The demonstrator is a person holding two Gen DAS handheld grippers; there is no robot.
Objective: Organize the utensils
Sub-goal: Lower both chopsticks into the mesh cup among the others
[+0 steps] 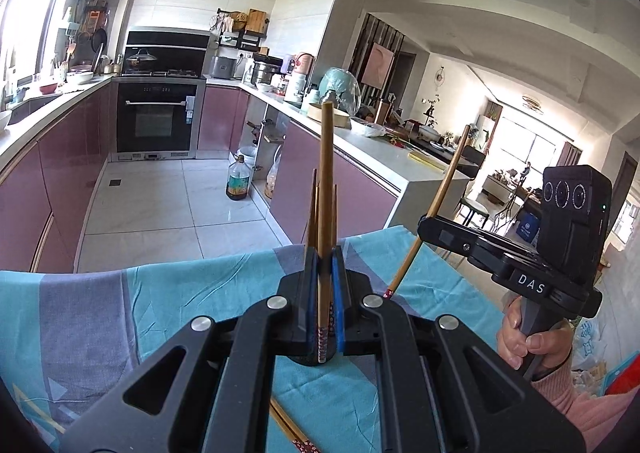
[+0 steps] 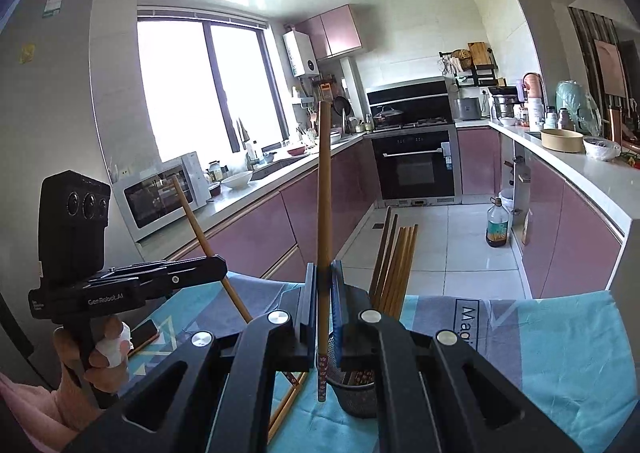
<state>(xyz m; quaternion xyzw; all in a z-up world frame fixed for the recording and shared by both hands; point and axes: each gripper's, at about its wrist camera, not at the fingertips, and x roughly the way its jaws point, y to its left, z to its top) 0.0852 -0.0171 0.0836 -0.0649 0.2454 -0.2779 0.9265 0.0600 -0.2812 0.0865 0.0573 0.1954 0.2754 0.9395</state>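
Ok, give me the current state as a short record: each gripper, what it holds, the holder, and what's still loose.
left gripper: shut on a chopstick, held upright, patterned end down
right gripper: shut on a second chopstick, upright, patterned end just left of the holder's rim
holder: dark mesh cup on the cloth, several chopsticks already standing in it
loose: chopsticks lying flat on the cloth, left of the holder
surface: teal and grey tablecloth
remaining: neither held chopstick is in the holder yet
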